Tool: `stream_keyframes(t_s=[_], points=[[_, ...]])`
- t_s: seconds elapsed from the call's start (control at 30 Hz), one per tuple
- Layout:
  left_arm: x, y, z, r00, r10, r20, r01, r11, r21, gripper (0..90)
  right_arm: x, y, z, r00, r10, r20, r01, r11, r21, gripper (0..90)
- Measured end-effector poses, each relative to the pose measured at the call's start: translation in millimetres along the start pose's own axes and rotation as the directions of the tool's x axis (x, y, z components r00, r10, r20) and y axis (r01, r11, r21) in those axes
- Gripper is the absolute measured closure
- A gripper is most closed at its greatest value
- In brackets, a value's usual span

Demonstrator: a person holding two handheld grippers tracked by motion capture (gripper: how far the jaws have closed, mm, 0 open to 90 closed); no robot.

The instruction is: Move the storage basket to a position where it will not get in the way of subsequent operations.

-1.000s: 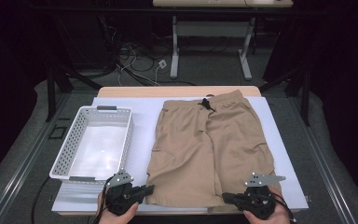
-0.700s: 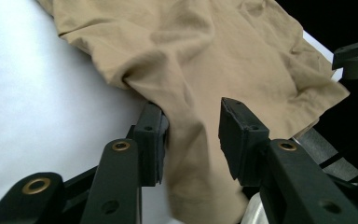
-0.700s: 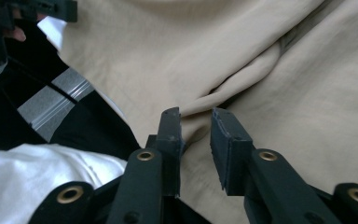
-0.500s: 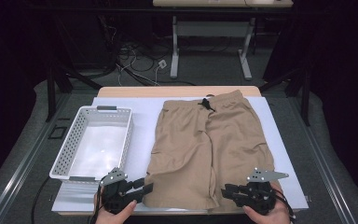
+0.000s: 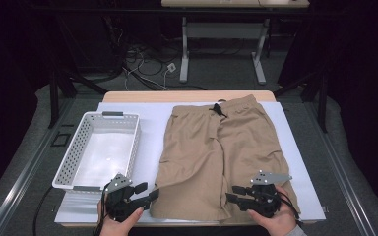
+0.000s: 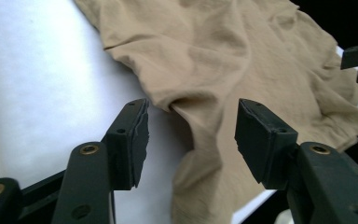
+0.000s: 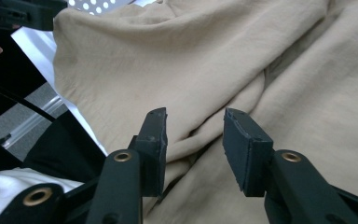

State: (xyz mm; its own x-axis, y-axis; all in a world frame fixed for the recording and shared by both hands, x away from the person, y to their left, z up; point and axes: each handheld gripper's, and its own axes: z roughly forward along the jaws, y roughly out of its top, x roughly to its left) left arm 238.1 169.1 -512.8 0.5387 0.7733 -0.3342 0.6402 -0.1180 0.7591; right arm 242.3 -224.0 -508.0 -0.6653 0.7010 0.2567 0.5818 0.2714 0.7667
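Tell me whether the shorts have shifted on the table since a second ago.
No. The shorts lie the same beside the basket, waistband at the far edge; both grippers' jaws have just been opening at the hem.

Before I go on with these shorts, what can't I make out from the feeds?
- High view: near hem of the shorts is covered by the left tool and right tool.
- High view: whether anything lies in the basket under the glare.
- Left gripper view: the shorts' far end is cut off by the top edge.
- Right gripper view: the fabric's underside, hidden by folds.

Matt, creased tan cloth shorts point(image 5: 216, 157) (soft-looking) on smooth white sheet point(image 5: 150, 128); perforated white plastic basket point(image 5: 71, 162).
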Motion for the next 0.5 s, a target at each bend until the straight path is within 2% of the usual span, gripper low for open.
stream_keyframes(t_s=[0.1,0.17,0.23,0.43,0.5], points=[[2.4,3.3,4.0,0.9997,0.020,-0.014,-0.020,0.9998,-0.006,42.3,1.4,4.3,4.5,1.0000,-0.009,-0.001,0.009,1.000,-0.003,58.4],[2.5,5.7,8.3,1.0000,0.001,-0.004,-0.001,0.9999,-0.015,41.8,2.5,8.2,4.8,0.9997,-0.023,0.010,0.023,1.000,-0.010,58.3],[2.6,9.4,13.3,0.9998,-0.018,-0.011,0.018,0.9996,-0.024,41.2,3.3,14.2,3.9,0.9990,-0.044,0.011,0.044,0.999,-0.016,57.1],[1.1,23.4,25.9,0.9989,-0.005,-0.047,0.003,0.9988,-0.048,39.8,5.8,33.4,4.6,0.9945,-0.097,0.038,0.099,0.994,-0.040,53.8],[1.4,25.5,30.3,0.9987,-0.008,-0.051,0.006,0.9992,-0.040,39.8,6.8,40.1,5.0,0.9925,-0.114,0.044,0.115,0.993,-0.030,52.7]])
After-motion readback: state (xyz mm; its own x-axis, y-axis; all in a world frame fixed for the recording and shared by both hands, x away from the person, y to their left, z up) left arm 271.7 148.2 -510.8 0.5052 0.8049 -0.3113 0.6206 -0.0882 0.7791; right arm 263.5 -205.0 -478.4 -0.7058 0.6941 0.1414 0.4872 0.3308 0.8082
